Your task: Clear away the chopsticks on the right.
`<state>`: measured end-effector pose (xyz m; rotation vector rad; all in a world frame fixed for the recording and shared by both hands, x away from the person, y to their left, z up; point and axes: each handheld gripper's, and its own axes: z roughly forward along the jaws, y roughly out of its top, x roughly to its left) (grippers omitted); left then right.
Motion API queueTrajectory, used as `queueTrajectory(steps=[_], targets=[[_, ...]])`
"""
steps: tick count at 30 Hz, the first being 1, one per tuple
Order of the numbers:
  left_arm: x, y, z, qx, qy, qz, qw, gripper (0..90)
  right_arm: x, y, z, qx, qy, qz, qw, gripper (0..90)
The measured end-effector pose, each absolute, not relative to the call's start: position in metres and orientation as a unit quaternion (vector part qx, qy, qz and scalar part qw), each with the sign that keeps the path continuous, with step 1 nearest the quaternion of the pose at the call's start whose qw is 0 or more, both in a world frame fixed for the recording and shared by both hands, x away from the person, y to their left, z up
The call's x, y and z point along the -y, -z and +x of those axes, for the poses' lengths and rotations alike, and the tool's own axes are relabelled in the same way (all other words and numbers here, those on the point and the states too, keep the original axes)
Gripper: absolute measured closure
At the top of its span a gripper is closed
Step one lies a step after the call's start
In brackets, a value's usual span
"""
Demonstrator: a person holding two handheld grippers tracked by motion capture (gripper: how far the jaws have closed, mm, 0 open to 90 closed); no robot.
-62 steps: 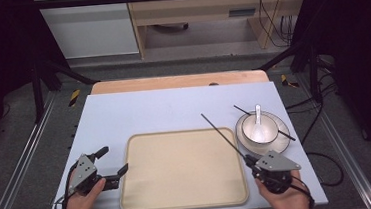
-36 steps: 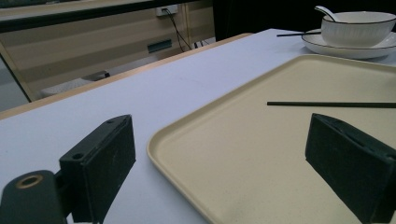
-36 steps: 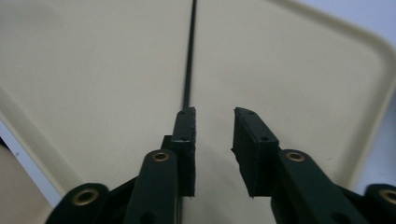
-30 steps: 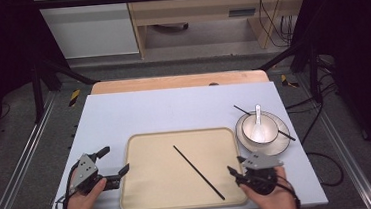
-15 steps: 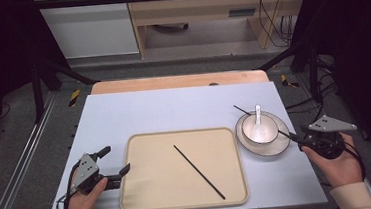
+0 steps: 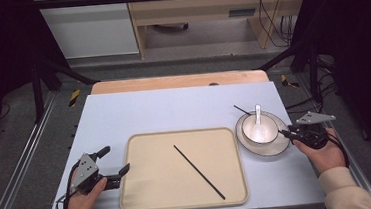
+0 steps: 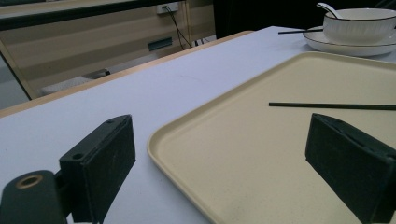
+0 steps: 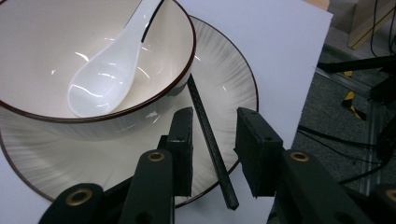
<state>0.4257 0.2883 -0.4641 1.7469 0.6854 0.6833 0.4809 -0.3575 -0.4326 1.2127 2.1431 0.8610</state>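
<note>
Right hand-held gripper (image 8: 212,140): closing, unclamped, around chopstick (image 8: 210,140) on plate (image 8: 224,88) | left hand-held gripper (image 7: 224,163): spread

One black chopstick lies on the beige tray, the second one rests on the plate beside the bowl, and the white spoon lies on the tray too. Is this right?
Not quite: the white spoon lies in the bowl, as the right gripper view shows. The rest holds.

Bowl (image 8: 93,51) close beside chopstick (image 8: 210,140)
</note>
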Motion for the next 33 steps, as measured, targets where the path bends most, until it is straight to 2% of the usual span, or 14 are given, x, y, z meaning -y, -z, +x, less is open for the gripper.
queueTrajectory(steps=[10,18,24,32,33], targets=[[-0.288,0.465,0.427,-0.289,-0.286,0.737,0.541,8.2,0.360,0.449,0.498,-0.808,-0.300,0.447,0.241,69.2],[-0.288,0.465,0.426,-0.288,-0.286,0.738,0.540,8.2,0.357,0.453,0.499,-0.818,-0.297,0.436,0.231,75.2],[-0.288,0.465,0.427,-0.288,-0.286,0.738,0.540,8.2,0.354,0.454,0.496,-0.821,-0.305,0.428,0.225,85.0],[-0.290,0.465,0.426,-0.288,-0.288,0.734,0.543,8.2,0.354,0.453,0.492,-0.806,-0.318,0.438,0.241,85.5],[-0.290,0.464,0.427,-0.288,-0.288,0.732,0.546,8.1,0.355,0.449,0.489,-0.796,-0.328,0.442,0.254,85.5]])
